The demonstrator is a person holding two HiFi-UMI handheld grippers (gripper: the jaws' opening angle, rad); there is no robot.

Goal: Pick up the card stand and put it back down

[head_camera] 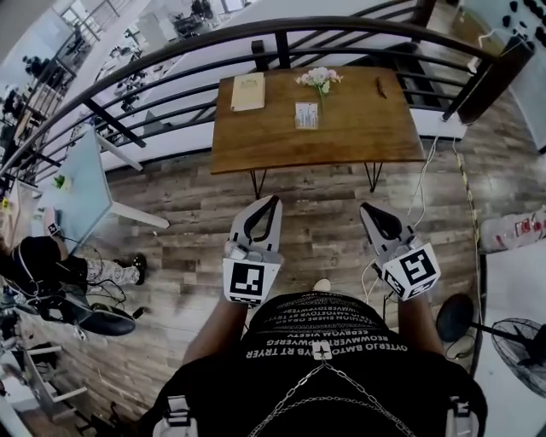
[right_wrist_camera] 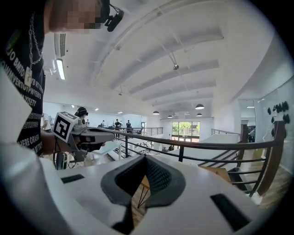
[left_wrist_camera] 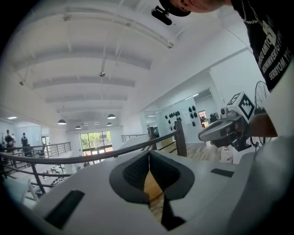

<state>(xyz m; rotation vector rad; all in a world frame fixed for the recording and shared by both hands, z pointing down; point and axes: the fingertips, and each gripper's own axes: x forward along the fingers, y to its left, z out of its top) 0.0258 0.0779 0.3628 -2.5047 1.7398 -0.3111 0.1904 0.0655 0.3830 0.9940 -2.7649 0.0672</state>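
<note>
Claw status: left claw [head_camera: 274,201] and right claw [head_camera: 366,208] both closed, empty, held short of the table [head_camera: 367,136]. The card stand [head_camera: 306,115] rests mid-table, just beside the flowers [head_camera: 320,78].

table [head_camera: 358,128]: wooden | flowers [head_camera: 319,78]: on table | booklet [head_camera: 248,91]: left corner | railing [head_camera: 299,23]: beyond

The worktop [head_camera: 363,128] is set ahead, just before a curved railing [head_camera: 213,38]. Near its middle the card stand [head_camera: 306,115] is placed, with a bunch of flowers [head_camera: 320,79] just behind it. A booklet [head_camera: 248,91] lies at the rear left, and a small stick-like thing [head_camera: 381,87] at the rear right. The 2 hand-held grippers, left [head_camera: 275,201] and right [head_camera: 365,208], are held side by side over the floor [head_camera: 324,230], well apart from the worktop. A fan [head_camera: 522,348] is stood at the near right.
</note>
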